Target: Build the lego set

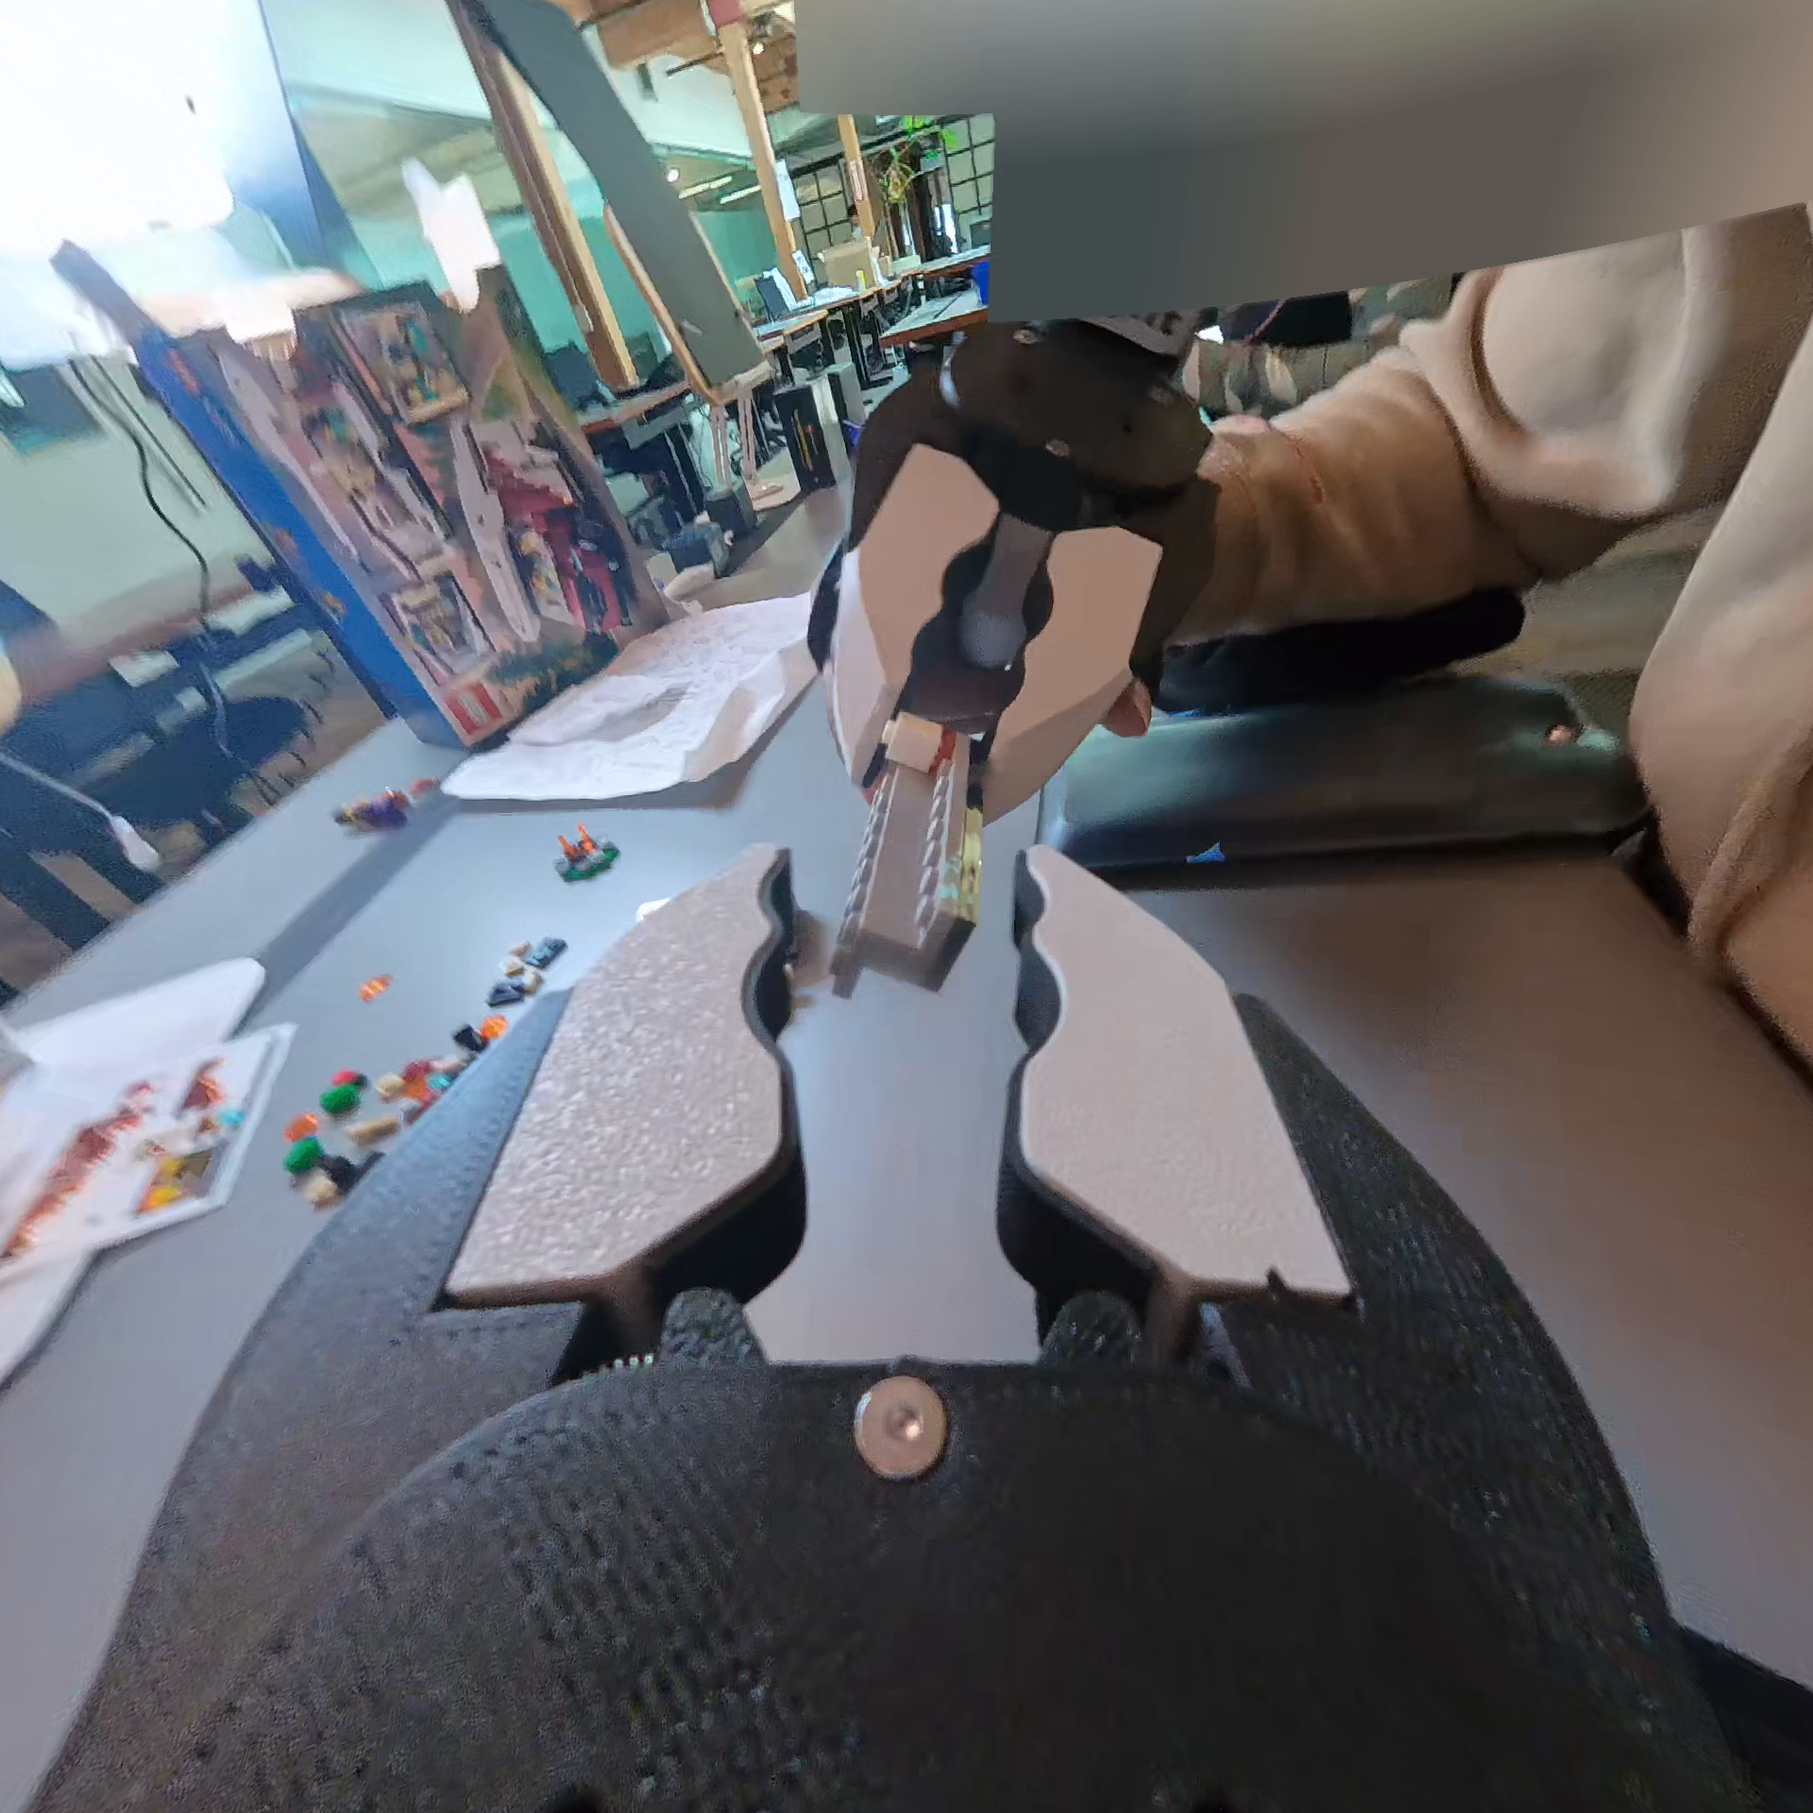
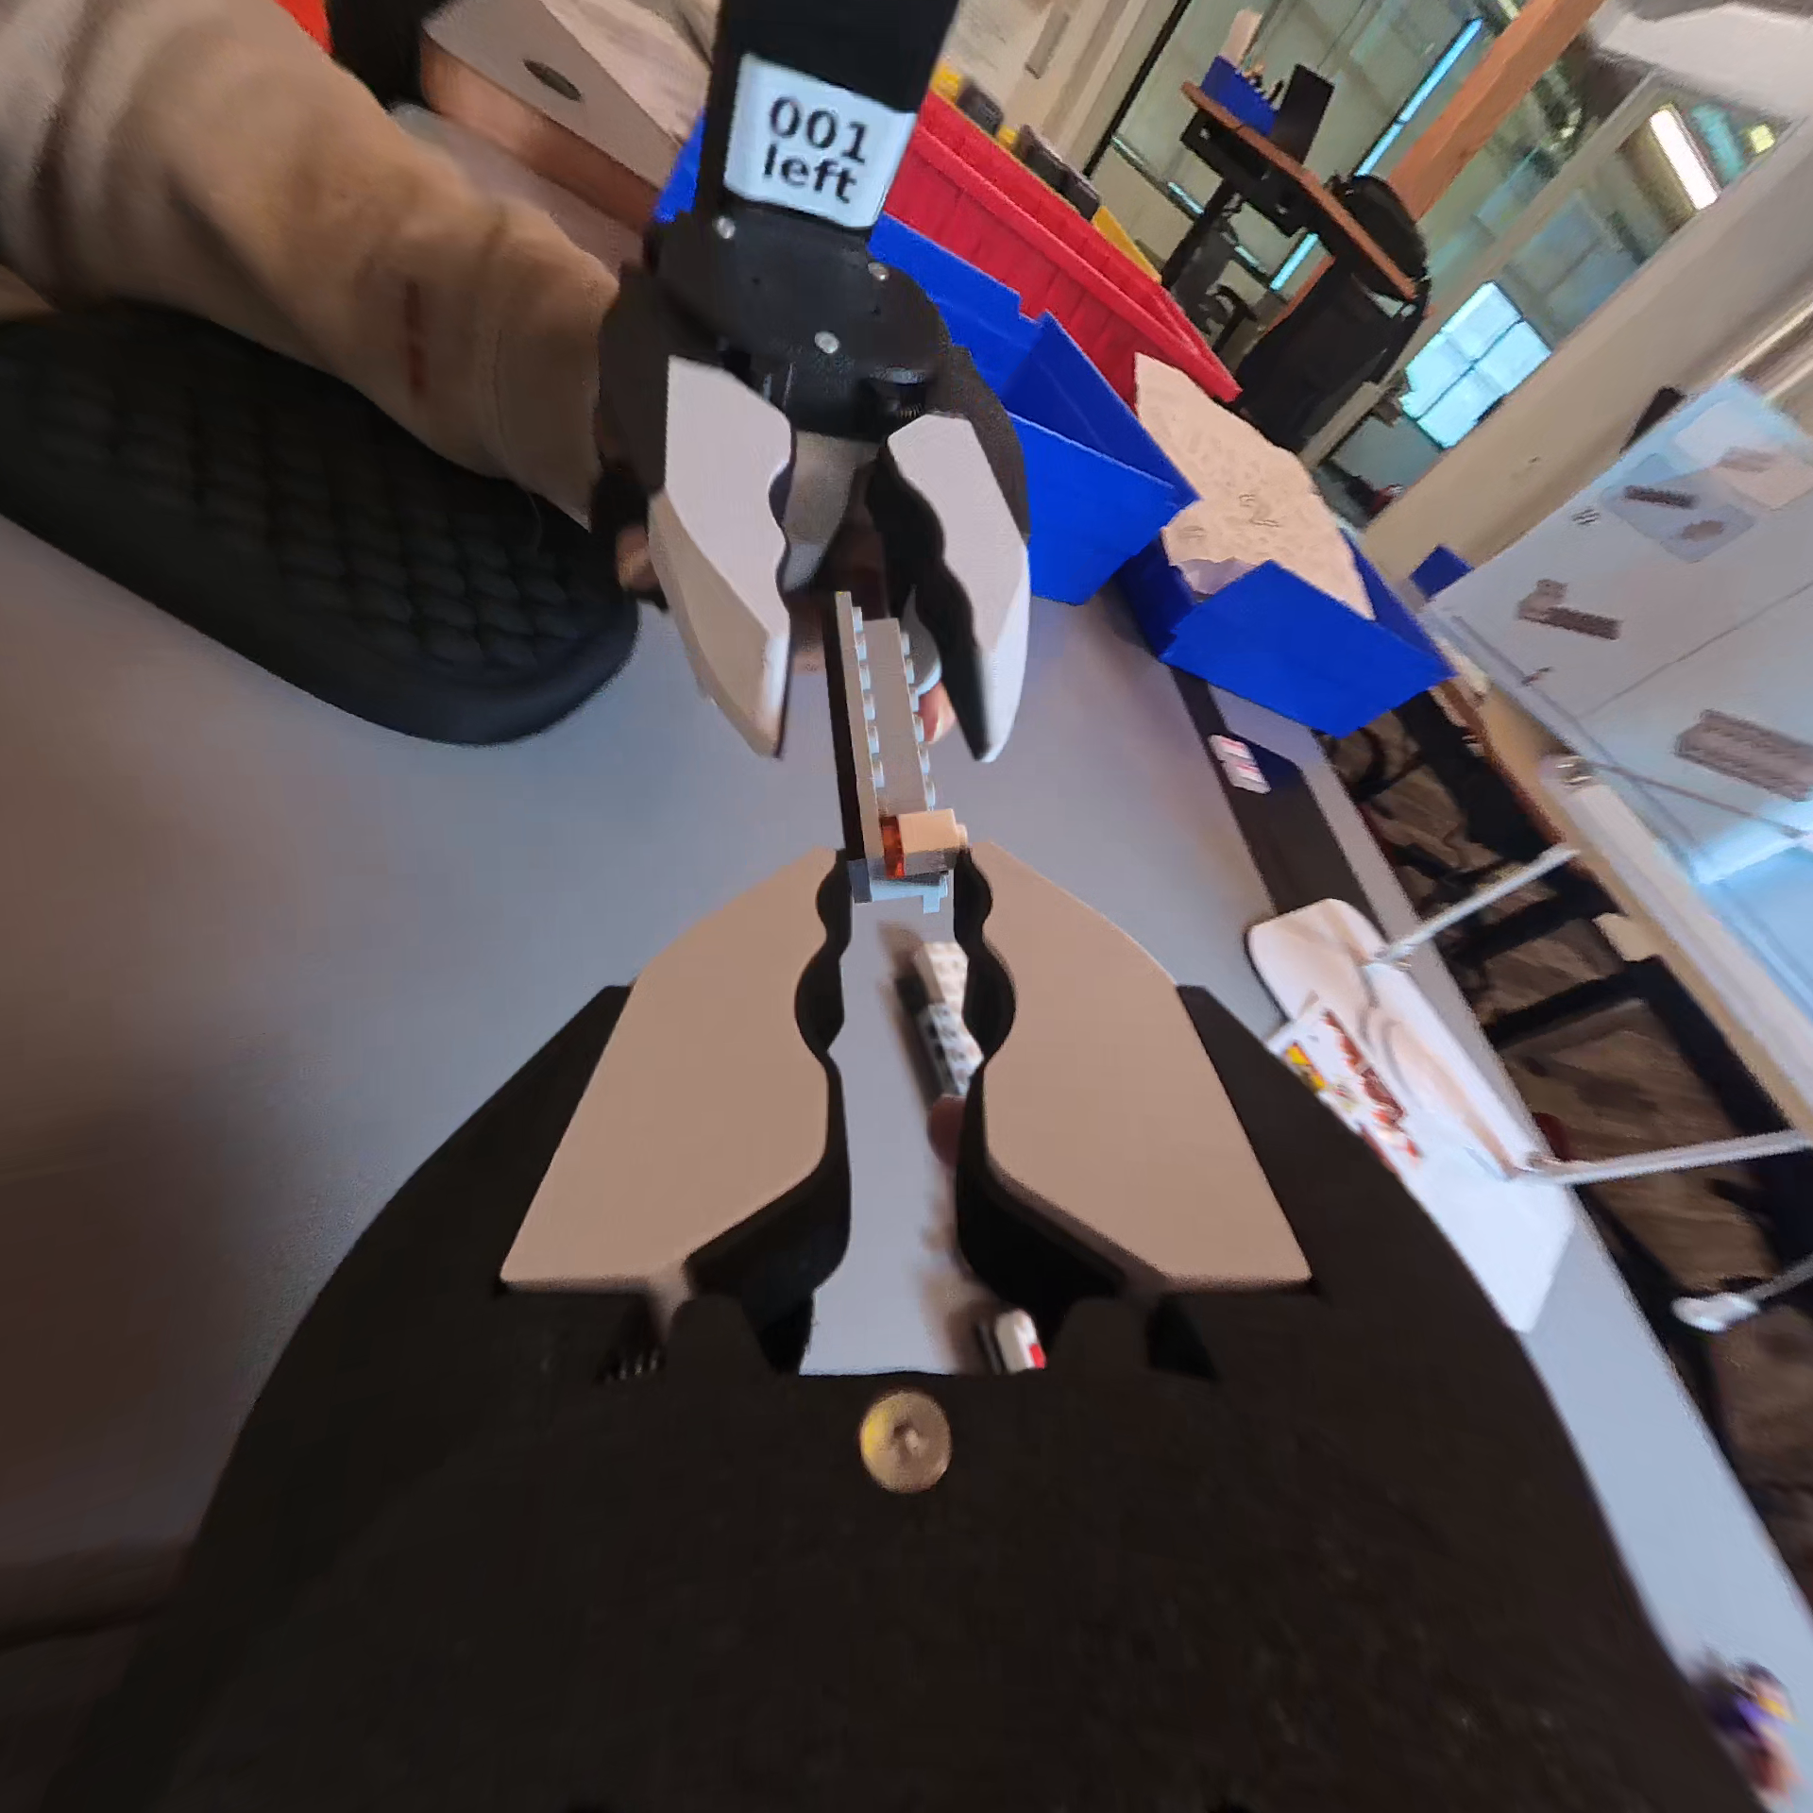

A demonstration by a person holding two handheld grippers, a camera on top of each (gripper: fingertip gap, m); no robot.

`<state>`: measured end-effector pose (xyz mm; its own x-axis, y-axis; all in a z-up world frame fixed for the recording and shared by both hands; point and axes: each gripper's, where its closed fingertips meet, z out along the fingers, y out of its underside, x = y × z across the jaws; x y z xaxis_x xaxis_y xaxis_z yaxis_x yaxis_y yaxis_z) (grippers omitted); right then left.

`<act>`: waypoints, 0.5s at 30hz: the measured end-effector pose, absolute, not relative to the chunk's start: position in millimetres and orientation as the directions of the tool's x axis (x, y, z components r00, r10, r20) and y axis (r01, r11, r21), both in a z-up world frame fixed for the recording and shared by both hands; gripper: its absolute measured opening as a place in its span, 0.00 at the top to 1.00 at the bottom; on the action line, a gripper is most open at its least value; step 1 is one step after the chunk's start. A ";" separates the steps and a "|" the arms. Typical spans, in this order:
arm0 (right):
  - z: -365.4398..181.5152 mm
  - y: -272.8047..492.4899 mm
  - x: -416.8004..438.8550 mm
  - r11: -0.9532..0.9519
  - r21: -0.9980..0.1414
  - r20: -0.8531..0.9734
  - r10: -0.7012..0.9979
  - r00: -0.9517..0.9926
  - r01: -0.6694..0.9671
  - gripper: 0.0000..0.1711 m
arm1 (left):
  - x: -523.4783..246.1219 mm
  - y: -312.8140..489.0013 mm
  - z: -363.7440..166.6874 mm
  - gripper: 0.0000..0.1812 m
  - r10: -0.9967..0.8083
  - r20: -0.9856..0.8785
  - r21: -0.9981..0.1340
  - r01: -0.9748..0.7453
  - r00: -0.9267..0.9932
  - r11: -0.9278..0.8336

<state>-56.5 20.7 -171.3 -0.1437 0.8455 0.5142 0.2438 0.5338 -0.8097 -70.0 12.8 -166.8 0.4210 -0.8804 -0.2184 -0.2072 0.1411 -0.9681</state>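
Note:
A long grey studded Lego assembly (image 1: 907, 883) with a tan and orange piece at one end hangs tilted above the grey table (image 1: 471, 883). My right gripper (image 1: 932, 746) is shut on that end; in the right wrist view its fingertips (image 2: 903, 863) pinch the grey and orange end of the assembly (image 2: 883, 716). My left gripper (image 1: 903, 883) is open, its fingers on either side of the assembly's other end with gaps on both sides. It shows the same way in the right wrist view (image 2: 863, 697).
A Lego box (image 1: 422, 510) stands at the back left beside white paper bags (image 1: 667, 706). Loose small bricks (image 1: 392, 1079) and an instruction booklet (image 1: 128, 1148) lie at the left. Blue bins (image 2: 1079, 471), a black cushion (image 2: 294, 510) and small built pieces (image 2: 942, 1010) are on or near the table. Less than 4 cm separates the two grippers' tips.

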 end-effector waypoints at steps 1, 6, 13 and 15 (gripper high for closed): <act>-172.3 24.3 -55.9 0.566 -0.785 0.553 0.824 -0.127 0.253 0.88 | -71.7 15.3 -167.7 0.72 -0.898 -0.133 -0.983 -0.174 0.420 0.064; -181.8 31.5 -56.4 0.755 -0.585 0.771 0.631 -0.084 0.295 0.88 | -73.4 20.5 -175.2 0.72 -0.908 0.219 -0.969 -0.028 0.358 -0.245; -187.2 29.2 -56.3 0.829 -0.471 0.852 0.516 -0.088 0.302 0.88 | -69.2 18.5 -189.6 0.84 -0.911 0.197 -0.962 -0.107 0.363 -0.251; -185.6 30.2 -55.9 0.780 -0.549 0.799 0.595 -0.087 0.299 0.87 | -69.4 18.3 -187.4 0.84 -0.916 0.143 -0.971 -0.124 0.374 -0.202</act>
<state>-55.9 30.2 -185.6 -0.0874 0.5953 0.7988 0.2994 0.7805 -0.5489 -69.4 18.3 -187.4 0.3736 -0.9165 0.1432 -0.1242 -0.2025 -0.9714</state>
